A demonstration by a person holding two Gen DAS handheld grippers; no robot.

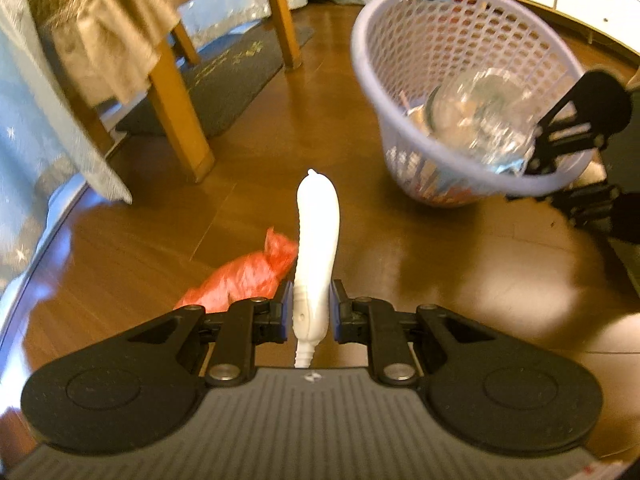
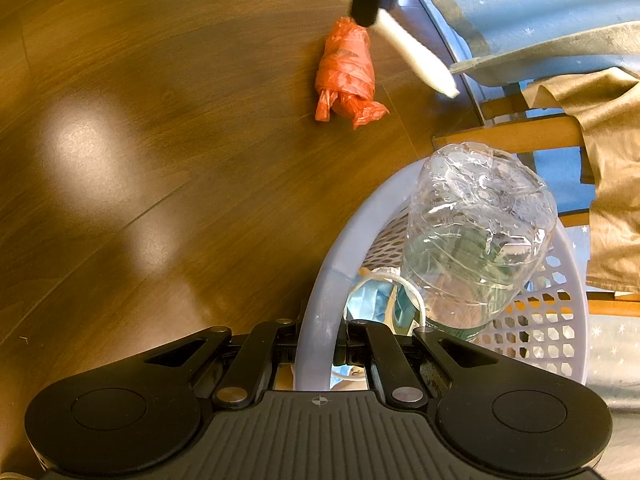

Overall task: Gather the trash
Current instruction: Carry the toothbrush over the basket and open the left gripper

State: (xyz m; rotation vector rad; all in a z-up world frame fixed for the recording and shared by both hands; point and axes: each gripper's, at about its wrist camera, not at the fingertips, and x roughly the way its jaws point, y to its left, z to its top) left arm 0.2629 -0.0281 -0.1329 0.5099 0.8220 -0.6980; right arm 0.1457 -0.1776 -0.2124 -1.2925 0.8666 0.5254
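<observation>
Left gripper clamps the white tool for deposit; right gripper — jaws pinching basket rim at 2 o'clock — steadies it.

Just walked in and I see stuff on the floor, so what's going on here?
A person is collecting trash with two handheld tools. The left tool is shut on a long white object held above the wooden floor. The right tool grips the rim of a lavender basket, which already holds a clear plastic bottle and other scraps. A crumpled red plastic bag still lies on the floor.
</observation>
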